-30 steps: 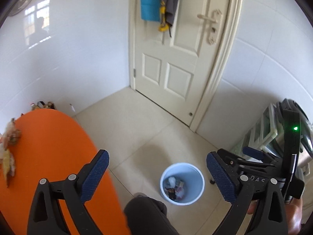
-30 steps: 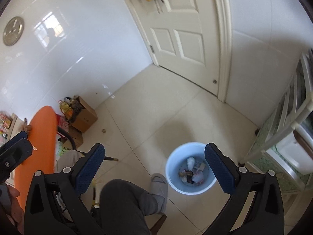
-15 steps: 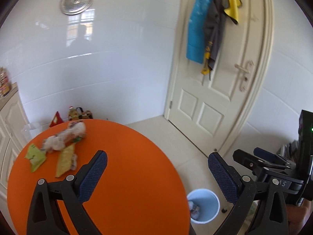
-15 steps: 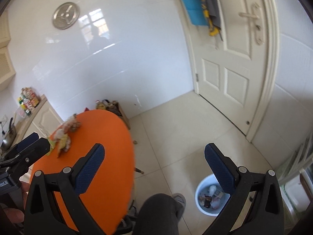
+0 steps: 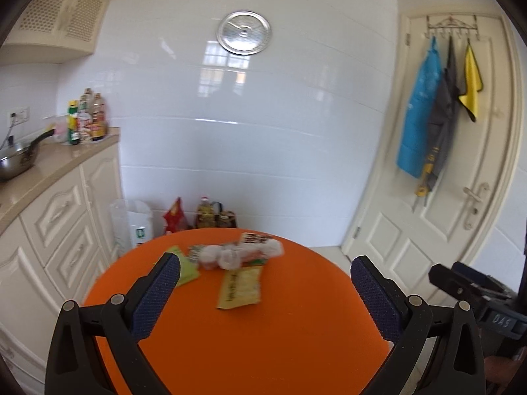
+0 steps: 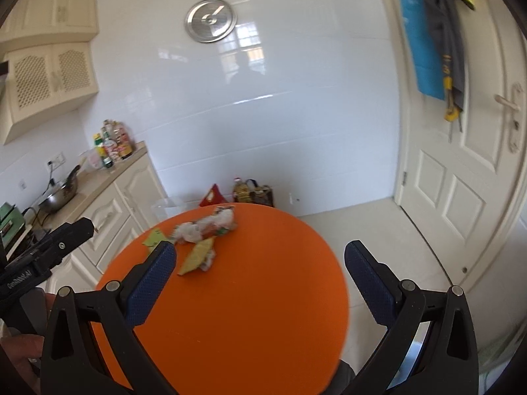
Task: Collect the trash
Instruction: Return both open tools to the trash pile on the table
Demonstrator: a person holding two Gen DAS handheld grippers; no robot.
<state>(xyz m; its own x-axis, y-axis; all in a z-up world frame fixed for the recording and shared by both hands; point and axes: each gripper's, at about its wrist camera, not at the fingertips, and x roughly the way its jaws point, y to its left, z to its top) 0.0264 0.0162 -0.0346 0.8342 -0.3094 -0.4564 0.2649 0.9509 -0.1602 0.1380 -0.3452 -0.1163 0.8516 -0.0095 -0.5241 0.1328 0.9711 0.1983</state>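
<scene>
Both cameras have swung up from the floor bin to the orange table (image 5: 280,329). Left view: left gripper (image 5: 263,291) hangs wide open and empty, trash pile (image 5: 237,256) at the far edge, yellow wrapper (image 5: 238,288) nearer. Right view: right gripper (image 6: 260,276) also spread empty, same trash pile (image 6: 204,227) far-left on the orange table (image 6: 247,296).

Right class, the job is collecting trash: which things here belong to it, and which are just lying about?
Job:
yellow wrapper
green wrapper
crumpled wrappers
orange table

Lying about:
wall clock
pan
sauce bottles
hanging cloths
</scene>
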